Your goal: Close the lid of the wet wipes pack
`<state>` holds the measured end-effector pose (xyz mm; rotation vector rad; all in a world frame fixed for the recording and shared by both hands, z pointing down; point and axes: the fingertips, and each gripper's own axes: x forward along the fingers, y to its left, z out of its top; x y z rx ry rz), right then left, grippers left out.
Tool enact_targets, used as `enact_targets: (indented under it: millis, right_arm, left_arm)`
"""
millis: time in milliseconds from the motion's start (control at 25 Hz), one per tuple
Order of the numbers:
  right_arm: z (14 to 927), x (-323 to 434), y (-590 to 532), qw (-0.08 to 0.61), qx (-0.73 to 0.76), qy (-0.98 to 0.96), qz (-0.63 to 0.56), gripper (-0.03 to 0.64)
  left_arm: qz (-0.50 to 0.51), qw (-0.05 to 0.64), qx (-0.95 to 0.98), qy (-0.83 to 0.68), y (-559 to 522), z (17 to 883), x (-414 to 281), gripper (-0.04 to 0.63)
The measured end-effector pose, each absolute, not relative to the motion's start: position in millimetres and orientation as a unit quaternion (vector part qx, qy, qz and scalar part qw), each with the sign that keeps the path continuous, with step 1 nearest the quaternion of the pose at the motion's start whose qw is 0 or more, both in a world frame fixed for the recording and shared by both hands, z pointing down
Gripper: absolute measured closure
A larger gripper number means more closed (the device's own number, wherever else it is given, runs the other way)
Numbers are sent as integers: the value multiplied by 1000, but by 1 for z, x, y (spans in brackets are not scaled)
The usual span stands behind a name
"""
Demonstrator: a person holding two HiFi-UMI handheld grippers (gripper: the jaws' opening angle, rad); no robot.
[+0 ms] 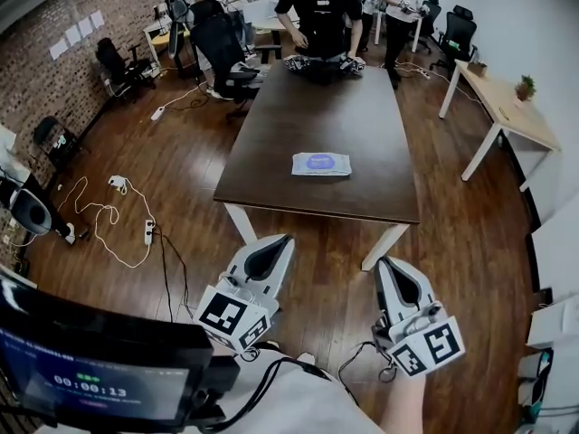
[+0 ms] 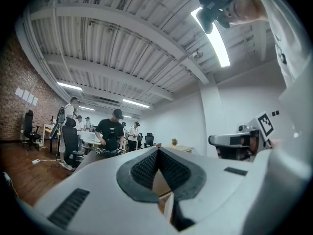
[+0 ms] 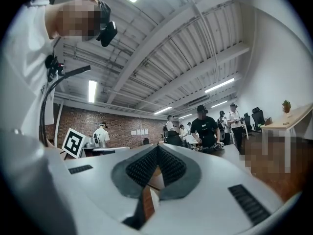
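A loose white cable [image 1: 109, 220] lies on the wooden floor at the left. The left gripper [image 1: 284, 240] hangs over the floor, short of the dark table's [image 1: 308, 107] near edge, its jaws drawn together with nothing between them. The wet wipes pack [image 1: 321, 164] lies flat near that edge, slightly right of its middle, well apart from both grippers. A person in black [image 1: 318, 12] stands at the far edge. The right gripper [image 1: 384, 262] is also off the table, jaws together and empty.
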<state>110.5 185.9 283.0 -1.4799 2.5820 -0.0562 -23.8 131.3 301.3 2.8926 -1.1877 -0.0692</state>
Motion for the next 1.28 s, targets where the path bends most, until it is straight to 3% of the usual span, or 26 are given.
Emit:
enact_targets:
  millis: [680, 1280]
  right_arm:
    - [275, 51, 194, 56, -525, 849, -4, 608]
    - [275, 39, 194, 47, -559, 828, -1, 609]
  left_arm:
    - [-31, 15, 930, -366, 128, 301, -95, 598]
    - [-41, 19, 942, -333, 119, 298, -105, 598]
